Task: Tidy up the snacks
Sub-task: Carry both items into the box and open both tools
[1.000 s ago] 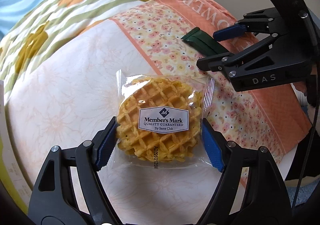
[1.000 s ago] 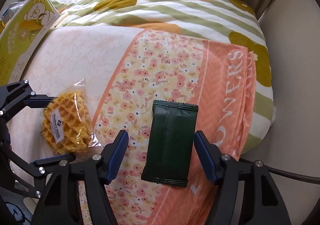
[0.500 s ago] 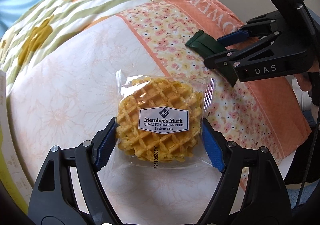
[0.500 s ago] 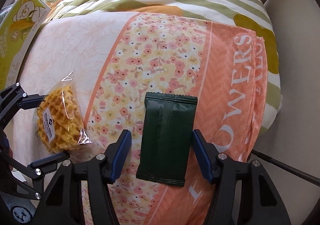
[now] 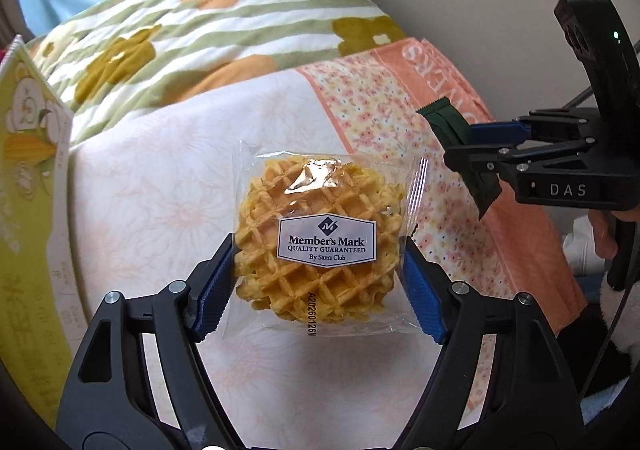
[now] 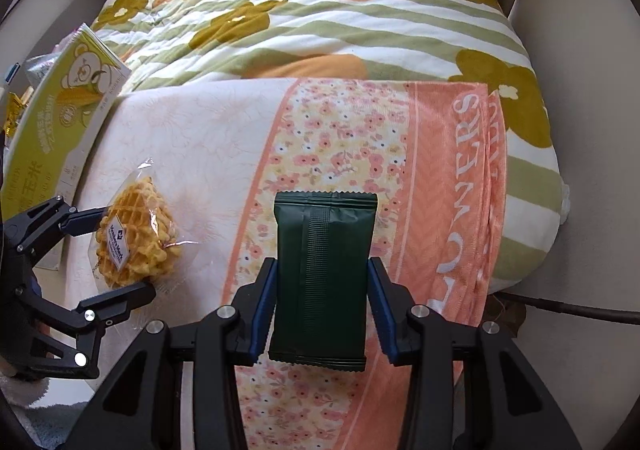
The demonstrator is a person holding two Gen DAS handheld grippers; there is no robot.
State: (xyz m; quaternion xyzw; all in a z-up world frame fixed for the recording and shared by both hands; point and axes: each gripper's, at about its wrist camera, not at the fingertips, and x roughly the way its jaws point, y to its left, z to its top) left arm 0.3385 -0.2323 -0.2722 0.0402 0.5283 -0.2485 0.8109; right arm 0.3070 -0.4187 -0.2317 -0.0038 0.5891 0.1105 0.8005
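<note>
Clear plastic wrap around the waffle [image 5: 320, 242] is pinched between the left claw [image 5: 318, 288] pads, which are closing a touch. The right claw [image 6: 322, 306] is clamped on the dark green packet [image 6: 322, 282]. Both snacks are off the peach floral towel [image 6: 192, 138], near the yellow box [image 6: 60, 106].

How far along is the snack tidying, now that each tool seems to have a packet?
Both pickups look done: the left gripper has its jaws against the wrapped waffle, and the right gripper is shut on the dark green snack packet. Both packets appear lifted off the floral towel. Putting them away remains; the yellow-green box at the left may be the place, but that is a guess.
</note>
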